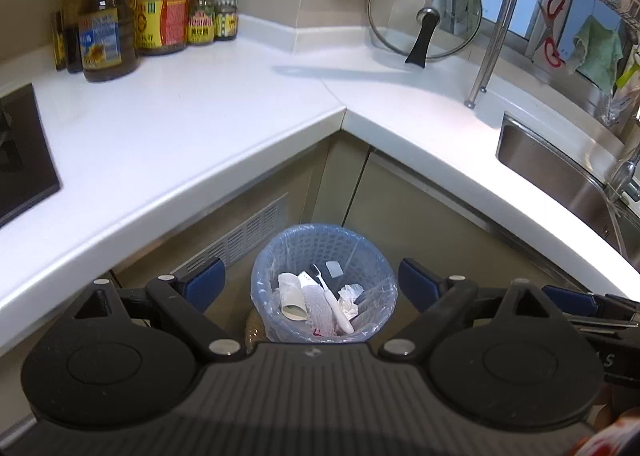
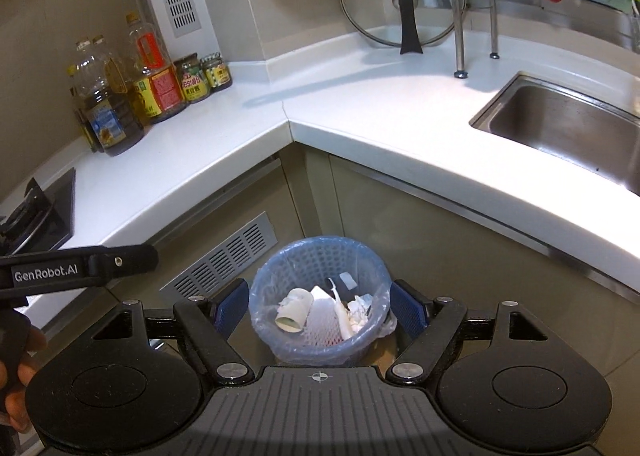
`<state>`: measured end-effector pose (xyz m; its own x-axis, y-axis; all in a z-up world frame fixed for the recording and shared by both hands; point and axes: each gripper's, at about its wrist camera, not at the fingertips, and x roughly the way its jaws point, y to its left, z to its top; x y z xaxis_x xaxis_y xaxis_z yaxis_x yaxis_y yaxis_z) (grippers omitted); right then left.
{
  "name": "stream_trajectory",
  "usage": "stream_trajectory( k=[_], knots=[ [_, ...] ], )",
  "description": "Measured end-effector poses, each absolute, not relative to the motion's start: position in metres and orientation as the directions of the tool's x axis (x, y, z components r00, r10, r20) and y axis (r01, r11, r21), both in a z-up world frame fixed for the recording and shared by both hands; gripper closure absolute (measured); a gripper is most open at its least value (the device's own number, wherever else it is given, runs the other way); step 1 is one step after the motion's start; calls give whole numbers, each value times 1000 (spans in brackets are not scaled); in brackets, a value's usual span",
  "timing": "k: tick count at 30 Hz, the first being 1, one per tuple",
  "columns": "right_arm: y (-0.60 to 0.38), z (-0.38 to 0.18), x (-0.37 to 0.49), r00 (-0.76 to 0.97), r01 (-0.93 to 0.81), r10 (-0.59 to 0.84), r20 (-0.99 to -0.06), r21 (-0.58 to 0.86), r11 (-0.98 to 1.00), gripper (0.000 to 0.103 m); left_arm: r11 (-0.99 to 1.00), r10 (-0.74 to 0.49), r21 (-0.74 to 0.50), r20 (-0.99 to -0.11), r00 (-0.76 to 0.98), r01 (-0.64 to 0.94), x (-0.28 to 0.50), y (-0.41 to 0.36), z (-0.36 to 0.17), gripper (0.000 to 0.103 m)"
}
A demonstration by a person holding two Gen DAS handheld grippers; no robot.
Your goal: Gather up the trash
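Left wrist view: left gripper hangs above the bin, jaws spread wide, nothing held between the blue pads.
Right wrist view: right gripper hangs over the same bin, jaws equally wide apart, nothing held.
Trash location: all visible trash lies inside the bin: a paper cup, a toothbrush, crumpled paper and white foam netting. None is seen on the counter or in the part of the sink that shows.
Bin location: on the floor in the inner corner below the counter, lined with a thin clear bag.
Task status (judgement): collection looks finished or nearly so; no item is left within view.
Risk 1: the two grippers sit close side by side, the left one's arm showing at the edge of the right wrist view. Cause of trouble: a careless swing would knock them together.
Risk 2: the toothbrush leans high against the bin wall. Cause: a pad dipping in could flick it out onto the floor.
Risk 3: the bag is loose over the rim. Cause: a snagged finger could drag it and tip the light bin.
Risk 4: lifting away under the counter lip. Cause: a steep upward pull could strike the edge.
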<state>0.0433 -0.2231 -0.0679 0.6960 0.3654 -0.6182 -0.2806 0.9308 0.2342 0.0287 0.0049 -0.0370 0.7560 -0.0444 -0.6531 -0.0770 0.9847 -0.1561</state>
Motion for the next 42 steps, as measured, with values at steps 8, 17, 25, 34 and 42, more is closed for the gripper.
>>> stream_trajectory(
  k=[8,17,25,34,42],
  knots=[
    [-224,-55,44,697,-312,376,-610,214,926,25,982,-29,-162,-641,767,-99,19,2,-24,11],
    [-230,-52,44,697,-332,391,-601,212,919,25,983,-2,-141,-651,759,-118,20,-9,-23,11],
    [-234,-48,44,701,-337,395,-594,213,917,25,985,6,-127,-643,766,-114,22,-20,-20,11],
    [-235,-46,45,700,-339,395,-596,209,917,25,987,15,-115,-632,775,-112,22,-25,-19,11],
    [-234,-46,47,695,-341,393,-602,205,918,25,987,13,-116,-632,775,-112,21,-24,-20,11]
  ],
)
